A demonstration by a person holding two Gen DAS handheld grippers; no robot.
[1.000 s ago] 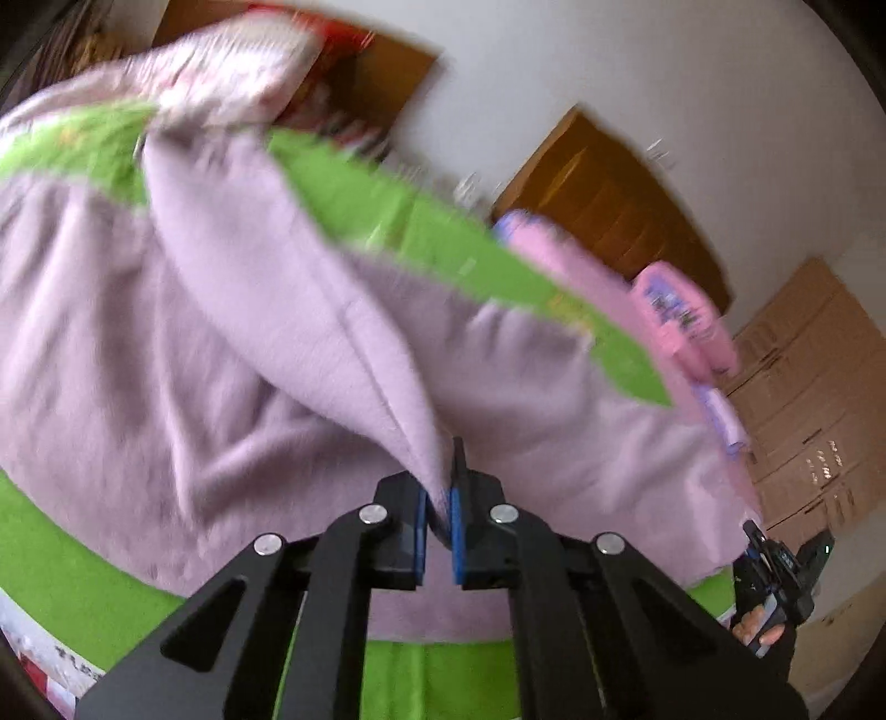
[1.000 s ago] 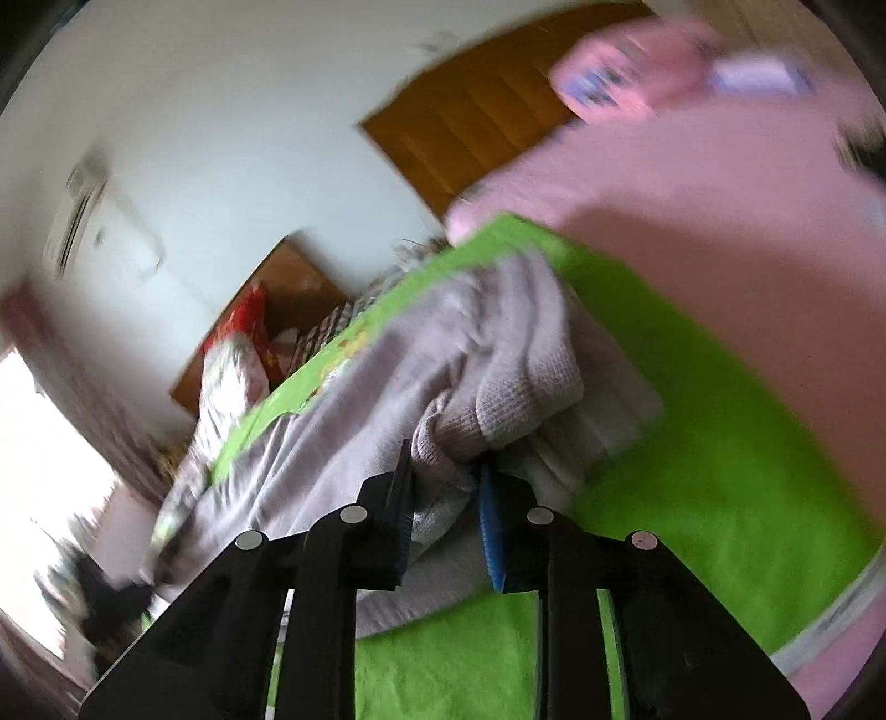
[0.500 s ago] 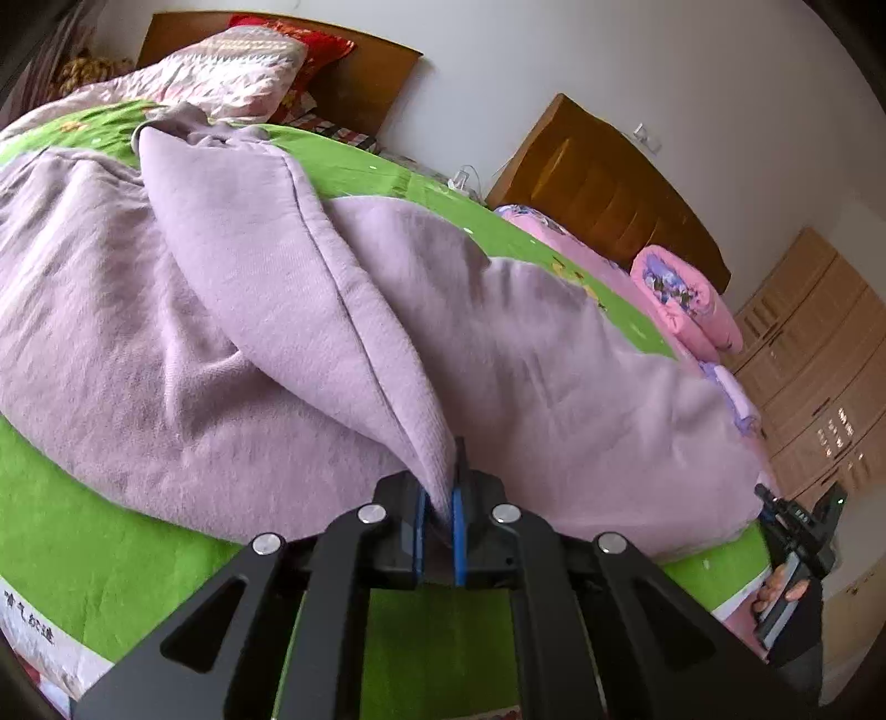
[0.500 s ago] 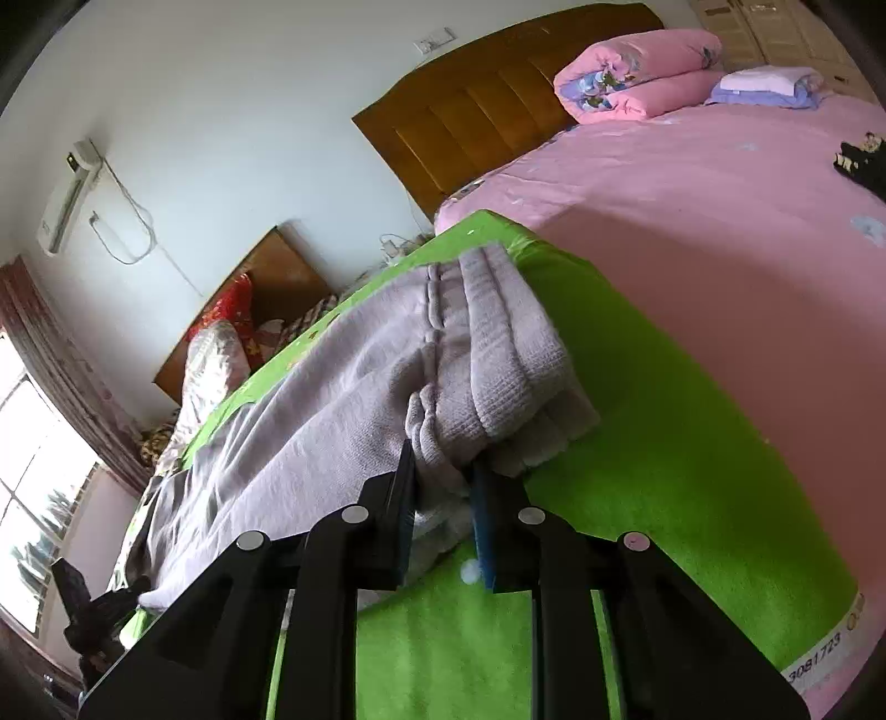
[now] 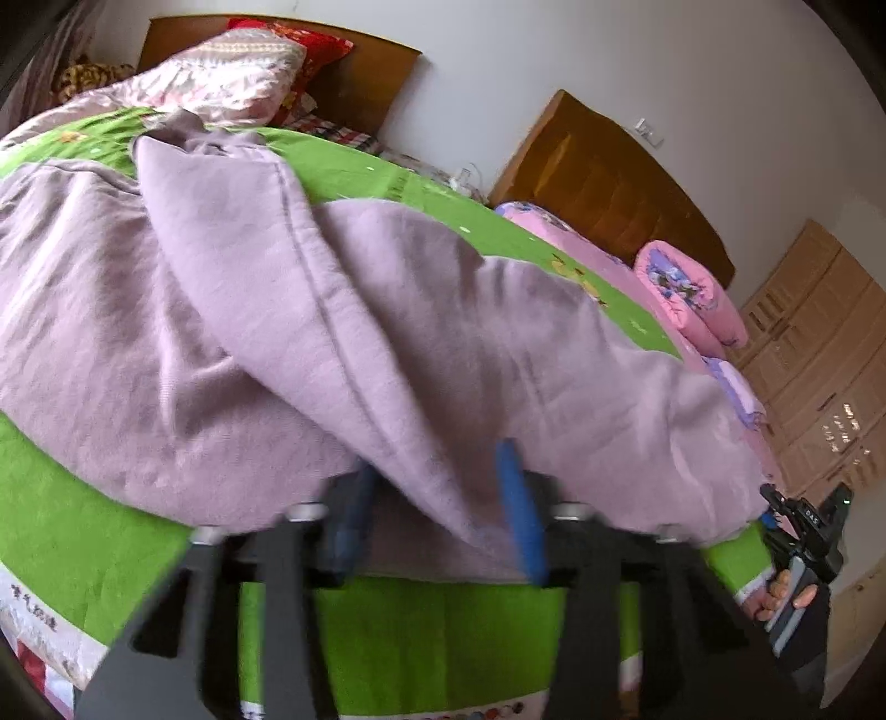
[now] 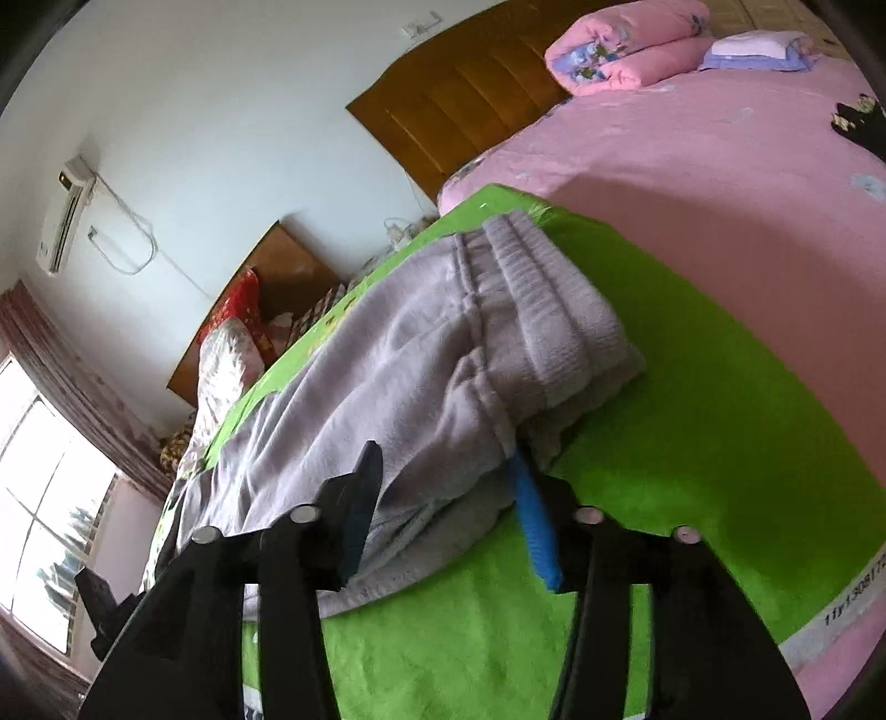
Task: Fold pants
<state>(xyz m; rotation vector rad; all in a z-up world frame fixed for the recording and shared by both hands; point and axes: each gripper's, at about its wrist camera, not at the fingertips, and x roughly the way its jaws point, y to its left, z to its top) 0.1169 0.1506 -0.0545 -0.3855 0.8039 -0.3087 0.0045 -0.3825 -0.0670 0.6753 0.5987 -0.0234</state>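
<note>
We are looking at the lilac pants (image 5: 232, 310), which are lying across the green blanket (image 5: 88, 531) and are filling the middle of the left wrist view. One layer is folded over the rest, and its pointed corner is coming down to the lower middle of the frame. There it is lying between the fingers of the left gripper (image 5: 437, 509). These jaws have just been opening: the blue pads are standing apart and are not pressing the cloth, so the corner is released.

In the right wrist view the ribbed waistband (image 6: 548, 315) is sitting in the centre, a little to the right, on the same blanket. The right gripper (image 6: 448, 498) has also just been opening. The cloth is still lying between its fingers, but we are seeing a gap at each pad, so it is let go as well.

At the lower right edge of the left view a hand (image 5: 786, 598) is holding the other tool. Behind, at the upper right, a rolled pink quilt (image 6: 626, 50) is lying on a pink bed (image 6: 692, 166).
</note>
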